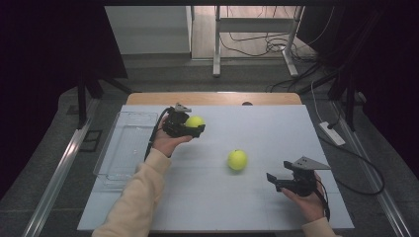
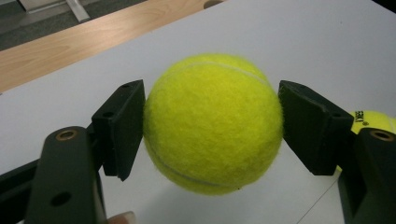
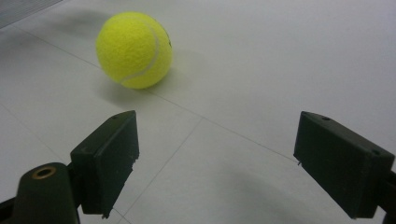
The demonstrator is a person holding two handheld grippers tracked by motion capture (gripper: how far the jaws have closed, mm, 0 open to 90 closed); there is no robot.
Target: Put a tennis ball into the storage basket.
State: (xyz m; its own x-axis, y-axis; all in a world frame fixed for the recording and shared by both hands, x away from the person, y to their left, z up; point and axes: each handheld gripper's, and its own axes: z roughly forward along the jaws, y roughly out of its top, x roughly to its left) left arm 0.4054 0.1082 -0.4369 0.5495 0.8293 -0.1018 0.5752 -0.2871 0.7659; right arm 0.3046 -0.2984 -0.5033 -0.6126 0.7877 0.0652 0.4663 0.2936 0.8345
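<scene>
My left gripper point(image 1: 193, 126) is shut on a yellow-green tennis ball point(image 1: 194, 121), held a little above the white table at the left of centre. In the left gripper view both black pads press the sides of that tennis ball point(image 2: 213, 123), and my left gripper point(image 2: 211, 126) spans it fully. A second tennis ball point(image 1: 237, 160) lies on the table near the middle, and a sliver of this second ball point(image 2: 371, 121) peeks out behind the right jaw. My right gripper point(image 1: 275, 180) rests open at the near right; its jaws stand wide apart with the second ball point(image 3: 134, 49) lying ahead of my right gripper point(image 3: 212, 163).
A clear plastic tray point(image 1: 124, 148) sits along the table's left edge. A strip of bare wooden tabletop point(image 1: 212, 98) runs along the far side of the white sheet point(image 1: 276, 128). Cables and metal stand legs point(image 1: 216, 44) lie on the floor beyond.
</scene>
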